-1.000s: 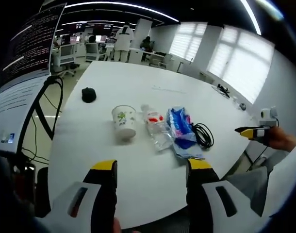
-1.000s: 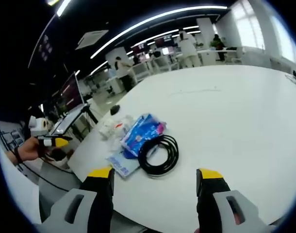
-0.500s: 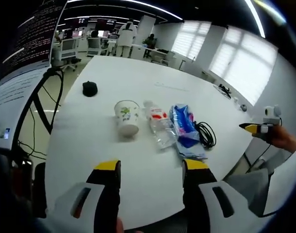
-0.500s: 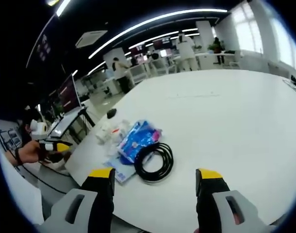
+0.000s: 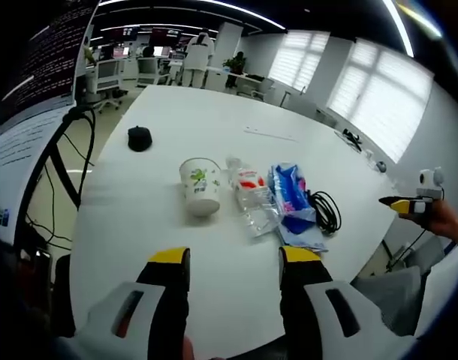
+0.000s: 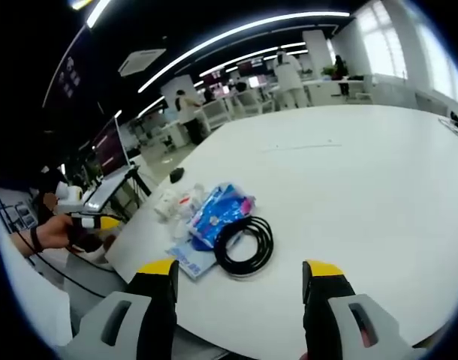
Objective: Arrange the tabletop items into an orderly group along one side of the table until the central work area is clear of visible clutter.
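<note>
On the white table point(image 5: 176, 127) lie a white paper cup point(image 5: 200, 186), a clear plastic bottle with a red label point(image 5: 252, 199), a blue packet point(image 5: 293, 199) and a coiled black cable point(image 5: 326, 212), in a row. A black mouse point(image 5: 140, 138) sits farther off. My left gripper point(image 5: 234, 259) stands open above the near table edge, short of the cup and bottle. My right gripper point(image 6: 242, 268) is open near the table edge, with the black cable point(image 6: 244, 245) and blue packet point(image 6: 218, 212) just beyond it. The other gripper point(image 6: 90, 223) shows at the left.
A monitor on a black stand point(image 5: 45, 90) rises left of the table. Desks, chairs and people point(image 6: 293, 75) fill the office behind. A small dark item point(image 5: 349, 139) lies near the far table edge. Wide bare tabletop point(image 6: 349, 172) stretches past the items.
Both views shifted slightly with the hands. The left gripper's jaws stand a little closer together than one second ago. The items on the table have not moved.
</note>
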`<move>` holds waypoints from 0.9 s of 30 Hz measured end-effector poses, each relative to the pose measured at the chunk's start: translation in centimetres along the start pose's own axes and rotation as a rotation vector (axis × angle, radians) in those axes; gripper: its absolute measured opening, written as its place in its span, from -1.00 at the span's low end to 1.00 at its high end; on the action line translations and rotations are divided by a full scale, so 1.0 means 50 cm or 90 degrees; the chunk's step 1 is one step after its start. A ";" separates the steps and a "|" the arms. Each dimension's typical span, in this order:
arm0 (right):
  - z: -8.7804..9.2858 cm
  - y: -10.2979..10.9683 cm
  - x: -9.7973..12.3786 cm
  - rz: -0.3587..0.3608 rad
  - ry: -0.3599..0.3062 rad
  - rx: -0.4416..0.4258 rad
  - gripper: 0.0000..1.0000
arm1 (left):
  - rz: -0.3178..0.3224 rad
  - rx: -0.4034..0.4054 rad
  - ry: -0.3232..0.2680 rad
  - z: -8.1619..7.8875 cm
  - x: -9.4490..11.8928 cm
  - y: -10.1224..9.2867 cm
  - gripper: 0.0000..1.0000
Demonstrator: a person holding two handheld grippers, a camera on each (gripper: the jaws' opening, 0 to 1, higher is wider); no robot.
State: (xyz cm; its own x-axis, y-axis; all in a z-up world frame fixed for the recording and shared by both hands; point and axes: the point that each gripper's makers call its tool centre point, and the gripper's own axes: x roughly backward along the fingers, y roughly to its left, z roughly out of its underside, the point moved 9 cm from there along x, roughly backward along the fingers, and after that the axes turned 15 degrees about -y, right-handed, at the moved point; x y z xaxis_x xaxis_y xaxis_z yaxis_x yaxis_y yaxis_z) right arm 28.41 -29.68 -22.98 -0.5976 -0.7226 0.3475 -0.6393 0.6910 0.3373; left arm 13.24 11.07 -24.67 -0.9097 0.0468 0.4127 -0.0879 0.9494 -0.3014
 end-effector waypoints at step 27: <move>0.009 -0.016 0.024 -0.003 0.004 -0.008 0.34 | -0.064 0.043 -0.038 -0.020 -0.067 0.028 -0.19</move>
State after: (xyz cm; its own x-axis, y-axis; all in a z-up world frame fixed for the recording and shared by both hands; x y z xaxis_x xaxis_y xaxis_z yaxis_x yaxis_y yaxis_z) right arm 28.00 -31.10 -23.23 -0.5919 -0.7255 0.3511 -0.6362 0.6880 0.3492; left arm 16.54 12.55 -25.63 -0.9172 -0.0686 0.3924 -0.2055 0.9253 -0.3187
